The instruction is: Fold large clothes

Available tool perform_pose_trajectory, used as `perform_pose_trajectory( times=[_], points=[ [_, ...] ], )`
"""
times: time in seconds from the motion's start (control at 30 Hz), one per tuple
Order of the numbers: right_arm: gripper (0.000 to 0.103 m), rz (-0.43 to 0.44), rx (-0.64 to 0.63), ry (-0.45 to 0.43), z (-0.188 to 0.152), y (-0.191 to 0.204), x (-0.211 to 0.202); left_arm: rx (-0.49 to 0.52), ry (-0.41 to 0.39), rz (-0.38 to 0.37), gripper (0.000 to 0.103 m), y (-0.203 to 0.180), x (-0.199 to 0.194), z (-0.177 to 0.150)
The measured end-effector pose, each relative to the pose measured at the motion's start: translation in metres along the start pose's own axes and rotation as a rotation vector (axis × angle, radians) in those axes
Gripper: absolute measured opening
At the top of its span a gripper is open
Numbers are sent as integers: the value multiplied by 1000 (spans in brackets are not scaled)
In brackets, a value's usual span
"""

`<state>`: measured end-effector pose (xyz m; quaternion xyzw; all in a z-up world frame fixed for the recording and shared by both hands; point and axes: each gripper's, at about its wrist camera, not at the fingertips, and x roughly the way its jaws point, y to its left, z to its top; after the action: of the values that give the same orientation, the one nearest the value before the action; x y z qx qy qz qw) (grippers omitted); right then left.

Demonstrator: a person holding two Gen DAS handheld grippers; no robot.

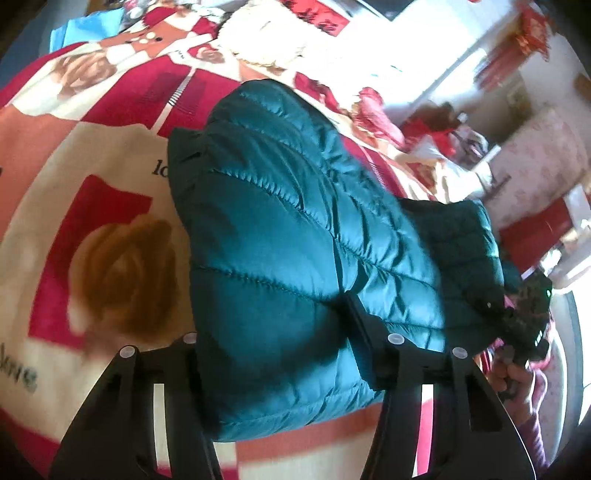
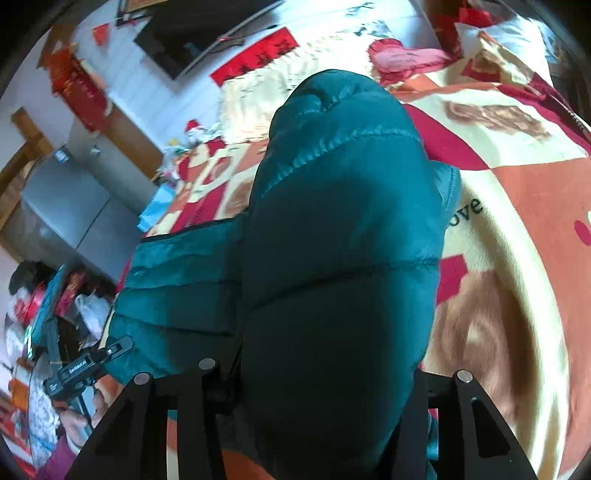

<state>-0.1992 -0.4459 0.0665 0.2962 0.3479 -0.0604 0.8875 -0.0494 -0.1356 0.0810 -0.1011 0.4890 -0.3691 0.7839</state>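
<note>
A teal quilted puffer jacket (image 1: 295, 221) lies bunched on a bed with a red, cream and orange rose blanket (image 1: 92, 221). My left gripper (image 1: 280, 354) is shut on a thick fold of the jacket, which bulges between the fingers. The right fingertip (image 1: 364, 332) presses into the fabric. In the right wrist view the jacket (image 2: 332, 258) fills the middle, and my right gripper (image 2: 317, 398) is shut on its near fold. The left gripper (image 2: 88, 365) shows at the lower left there; the right gripper (image 1: 532, 317) shows at the right edge of the left view.
A white fluffy pillow (image 1: 258, 33) lies at the bed's head. A dark TV (image 2: 192, 33) hangs on the wall. A grey cabinet (image 2: 62, 206) and cluttered items (image 2: 33, 314) stand beside the bed. A red cloth (image 1: 373, 110) lies at the far edge.
</note>
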Motion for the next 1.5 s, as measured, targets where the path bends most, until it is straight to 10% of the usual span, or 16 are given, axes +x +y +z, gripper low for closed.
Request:
perform_pose_trajectory(
  times=[0.27,0.47,0.93,1.13,1.3,1.5],
  points=[
    [48,30,41,73,-69,-2,-37,22,89,62,55,15,-35,-64],
    [72,-108,142,108,-85,-42,-12,-106,79,105,78,36,-27,-73],
    [72,-345,-49,-122,-91,22,-91,265,-182,476,78,-46,-84,-103],
    [72,-295,-161,-110,-98,59,-67,241,-167,470,78,-66,-69,-116],
    [72,-431,-180,-4,-104,43,-8,247,-164,468,78,-85,-59,-136],
    [72,-432,-191,-41,-116,56,-27,342,-184,560,78,-104,-55,-148]
  ],
)
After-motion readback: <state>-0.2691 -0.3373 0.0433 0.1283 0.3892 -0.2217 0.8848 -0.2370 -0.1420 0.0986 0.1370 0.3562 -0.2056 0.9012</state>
